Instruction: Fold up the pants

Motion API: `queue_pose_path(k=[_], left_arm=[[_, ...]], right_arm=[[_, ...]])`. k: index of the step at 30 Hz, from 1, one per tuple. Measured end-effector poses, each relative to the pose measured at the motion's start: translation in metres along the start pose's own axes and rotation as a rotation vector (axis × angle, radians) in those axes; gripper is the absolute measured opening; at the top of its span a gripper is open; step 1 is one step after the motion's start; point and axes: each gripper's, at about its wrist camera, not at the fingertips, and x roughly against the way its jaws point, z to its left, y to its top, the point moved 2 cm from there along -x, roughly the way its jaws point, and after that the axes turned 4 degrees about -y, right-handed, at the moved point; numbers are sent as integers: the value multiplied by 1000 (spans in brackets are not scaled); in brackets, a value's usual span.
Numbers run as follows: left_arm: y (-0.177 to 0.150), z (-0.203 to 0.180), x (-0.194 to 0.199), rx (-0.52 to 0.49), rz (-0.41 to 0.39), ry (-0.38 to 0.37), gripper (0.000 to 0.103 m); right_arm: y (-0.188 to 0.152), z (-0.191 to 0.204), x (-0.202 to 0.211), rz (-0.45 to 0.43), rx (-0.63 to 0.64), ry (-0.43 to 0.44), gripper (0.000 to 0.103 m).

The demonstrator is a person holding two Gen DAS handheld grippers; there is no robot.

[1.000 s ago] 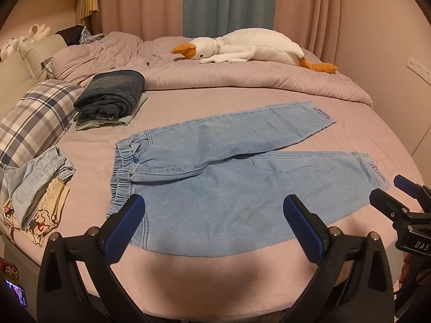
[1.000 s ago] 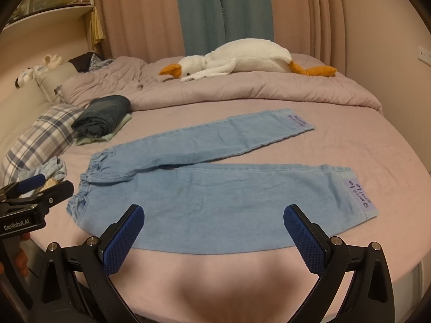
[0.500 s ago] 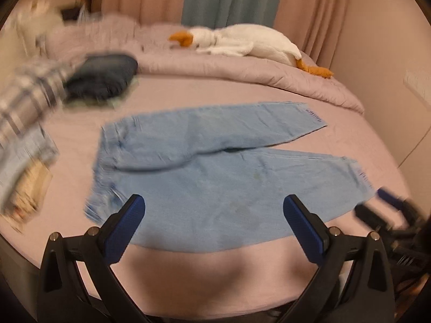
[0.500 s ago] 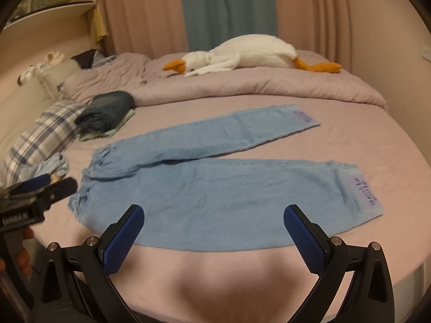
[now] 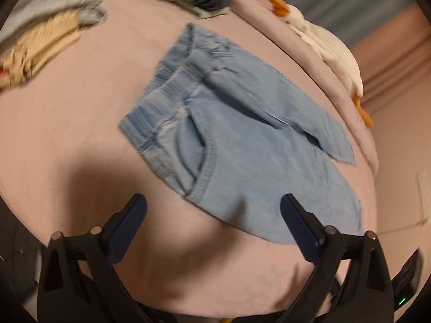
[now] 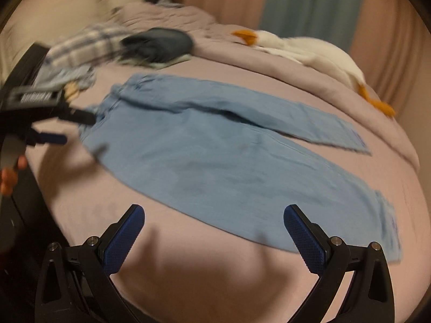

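No fold is made yet: the pants are spread flat on the bed, legs splayed apart. The left gripper is held wide near the waistband corner, its jaws closing on nothing. The right gripper is spread wide and empty, just short of the near leg.

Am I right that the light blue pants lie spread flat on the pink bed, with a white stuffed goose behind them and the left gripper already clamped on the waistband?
Not quite. In the left wrist view, the left gripper is not clamped on the pants; its jaws are closing, with nothing between them. The pink bed and goose are right.
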Motion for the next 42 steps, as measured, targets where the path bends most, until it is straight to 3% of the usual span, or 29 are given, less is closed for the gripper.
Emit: queue_pose_path(k=[5, 7, 9, 10, 13, 14, 15, 16, 17, 20, 24, 26, 28, 29, 32, 34, 35, 36, 39, 42], left_arm=[[4, 7, -7, 10, -43, -22, 88], [10, 6, -9, 3, -67, -1, 70], [18, 12, -14, 29, -76, 15, 55], [21, 15, -16, 41, -77, 21, 44], [28, 23, -16, 62, -70, 18, 35], [28, 24, -14, 56, -69, 16, 33], [27, 24, -11, 46, -72, 18, 29], [26, 23, -8, 36, -78, 25, 19], [25, 23, 0, 18, -97, 41, 16], [20, 26, 12, -3, -109, 22, 16], [9, 33, 4, -19, -76, 73, 19], [9, 32, 6, -27, -66, 90, 25], [9, 30, 12, -54, -58, 119, 41], [9, 29, 19, -84, -67, 137, 44], [5, 24, 42, -183, -128, 195, 48], [8, 14, 47, -259, -169, 215, 50], [12, 6, 45, -286, -173, 204, 50], [14, -1, 41, -305, -169, 186, 50], [20, -38, 21, -417, -161, 130, 51], [19, -63, -12, -517, -114, 152, 53]], right_arm=[[-3, 30, -21, -61, 205, -43, 101], [-5, 41, -30, -80, 286, -72, 91], [-5, 51, -43, -84, 360, -99, 71], [-6, 54, -48, -81, 391, -101, 68], [1, 60, -54, -109, 394, -68, 46], [6, 61, -56, -95, 384, -23, 23], [7, 64, -56, -85, 375, 13, 12], [8, 65, -54, -85, 378, 13, 11], [7, 70, -50, -94, 404, -7, 8], [0, 74, -32, -107, 440, -7, 8], [-9, 75, -27, -88, 434, 13, 8], [-5, 77, -39, -54, 433, 19, 8], [-2, 77, -41, -37, 433, 21, 9], [1, 74, -36, -21, 421, 44, 15], [11, 59, -10, -16, 322, 205, 17], [19, 45, 4, -46, 239, 266, 29], [25, 37, 6, -57, 198, 258, 40], [31, 30, 3, -60, 170, 238, 44], [47, 18, -11, -52, 112, 156, 44], [59, 11, -31, -37, 48, 146, 44]])
